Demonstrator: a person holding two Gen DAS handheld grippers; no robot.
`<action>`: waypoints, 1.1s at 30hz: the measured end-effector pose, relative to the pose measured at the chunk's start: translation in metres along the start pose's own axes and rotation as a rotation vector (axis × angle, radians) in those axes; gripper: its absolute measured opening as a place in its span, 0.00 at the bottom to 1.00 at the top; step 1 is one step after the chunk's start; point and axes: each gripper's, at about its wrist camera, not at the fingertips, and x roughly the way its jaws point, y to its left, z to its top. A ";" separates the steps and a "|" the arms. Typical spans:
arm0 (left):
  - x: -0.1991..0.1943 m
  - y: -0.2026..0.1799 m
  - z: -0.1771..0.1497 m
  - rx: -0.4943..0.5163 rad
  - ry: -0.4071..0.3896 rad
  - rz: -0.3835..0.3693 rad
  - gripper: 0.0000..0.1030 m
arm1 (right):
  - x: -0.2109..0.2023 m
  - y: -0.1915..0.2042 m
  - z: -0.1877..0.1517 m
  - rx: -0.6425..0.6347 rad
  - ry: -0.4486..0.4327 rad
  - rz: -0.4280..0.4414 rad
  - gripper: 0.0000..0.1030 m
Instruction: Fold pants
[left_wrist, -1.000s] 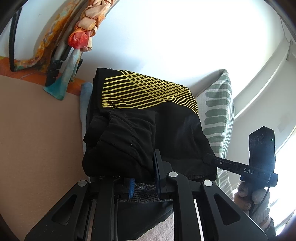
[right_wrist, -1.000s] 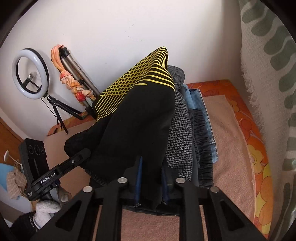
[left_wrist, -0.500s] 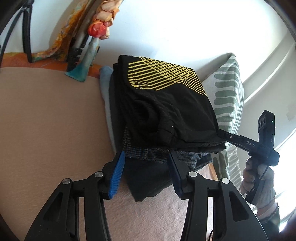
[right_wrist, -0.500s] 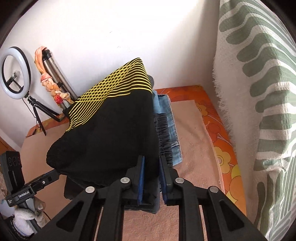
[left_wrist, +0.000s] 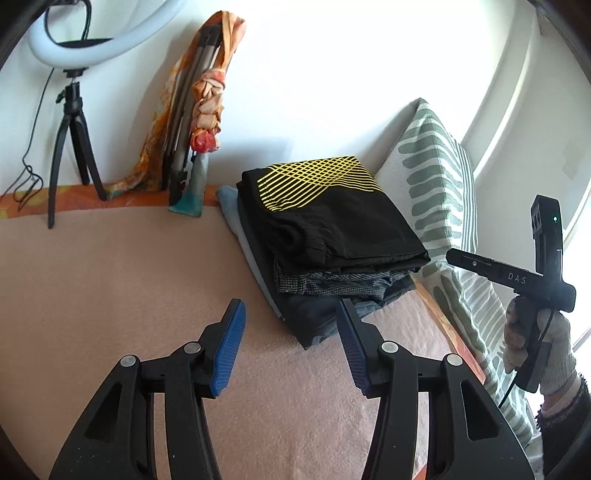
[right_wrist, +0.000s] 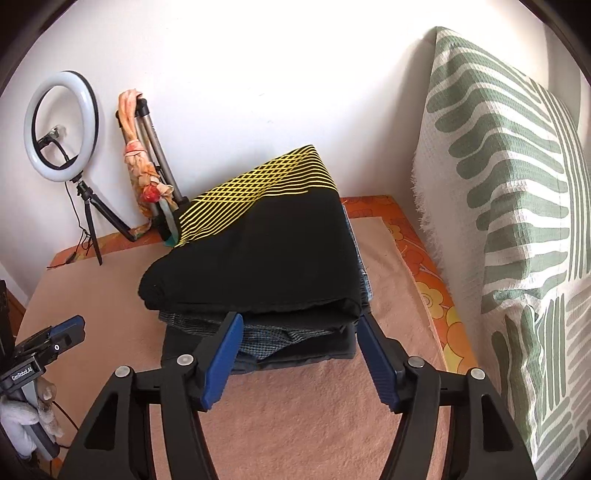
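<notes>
- Pink blanket (left_wrist: 122, 266) covers the bed you work on, with an orange flowered sheet (right_wrist: 439, 295) showing at its edge and a white wall behind.
- Your folded black pants (left_wrist: 332, 218) with yellow stripes lie on top of the stack of folded clothes (left_wrist: 332, 284), which sits on the blanket.
- Beneath the pants the stack shows a grey checked garment, a dark one and pale blue denim.
- Beside the stack, a green-and-white patterned pillow (right_wrist: 517, 206) leans upright.
- Behind the stack, a tripod wrapped in an orange scarf (left_wrist: 207, 103) stands against the wall, with a ring light (right_wrist: 61, 125) on its small stand further along.
- Your left hand-held gripper (left_wrist: 291, 347) is released, its jaws opening, nothing between the blue pads; it sits in front of the stack, apart from it.
- Your right hand-held gripper (right_wrist: 299, 354) is also released and opening; its pads flank the stack's near edge without pressing on it.
- Your gloved right hand (left_wrist: 532, 347) shows beyond the pillow.
</notes>
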 end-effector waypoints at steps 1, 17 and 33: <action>-0.006 -0.004 0.000 0.017 -0.004 -0.002 0.50 | -0.007 0.006 -0.003 -0.004 -0.013 -0.004 0.71; -0.102 -0.032 -0.025 0.162 -0.096 0.027 0.78 | -0.098 0.109 -0.054 -0.116 -0.196 -0.079 0.97; -0.137 -0.039 -0.049 0.215 -0.113 0.120 0.81 | -0.109 0.154 -0.090 -0.118 -0.259 -0.058 1.00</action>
